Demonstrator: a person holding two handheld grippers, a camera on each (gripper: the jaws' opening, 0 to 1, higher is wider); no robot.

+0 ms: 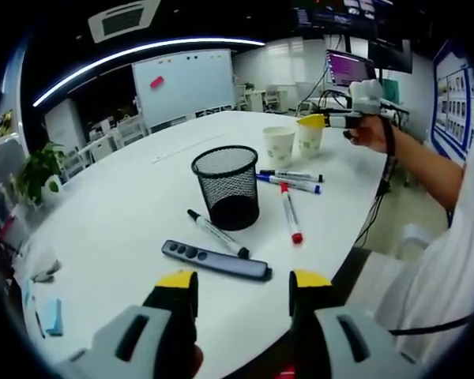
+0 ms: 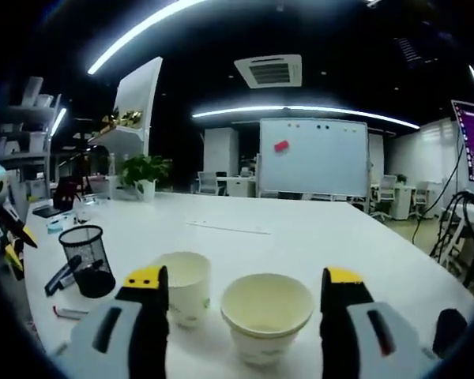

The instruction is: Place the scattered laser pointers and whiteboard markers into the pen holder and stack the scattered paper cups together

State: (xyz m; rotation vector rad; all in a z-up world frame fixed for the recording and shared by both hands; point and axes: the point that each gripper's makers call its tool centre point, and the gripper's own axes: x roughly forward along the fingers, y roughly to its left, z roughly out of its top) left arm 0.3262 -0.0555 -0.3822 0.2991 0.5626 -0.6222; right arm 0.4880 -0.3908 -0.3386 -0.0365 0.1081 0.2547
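Left gripper view shows the left gripper (image 1: 243,288) hovering wide open and empty at 6 o'clock, low over the white table (image 1: 118,213). Just ahead lies the grey laser pointer (image 1: 216,260), and beyond it a black-capped marker (image 1: 218,234) rests against the foot of the mesh pen holder (image 1: 226,186), which looks empty. A red-capped marker (image 1: 291,213) lies at about 3 o'clock of the holder, with two more markers (image 1: 291,180) behind it. Nothing appears put away yet.

In the right gripper view the right gripper (image 2: 243,286) is spread wide, holding nothing, with one paper cup (image 2: 267,314) between its jaws and a second cup (image 2: 185,286) just beside it at 9 o'clock. Both cups stand apart and unstacked, so I judge the whole task remains: every marker, the pointer, and the stacking.
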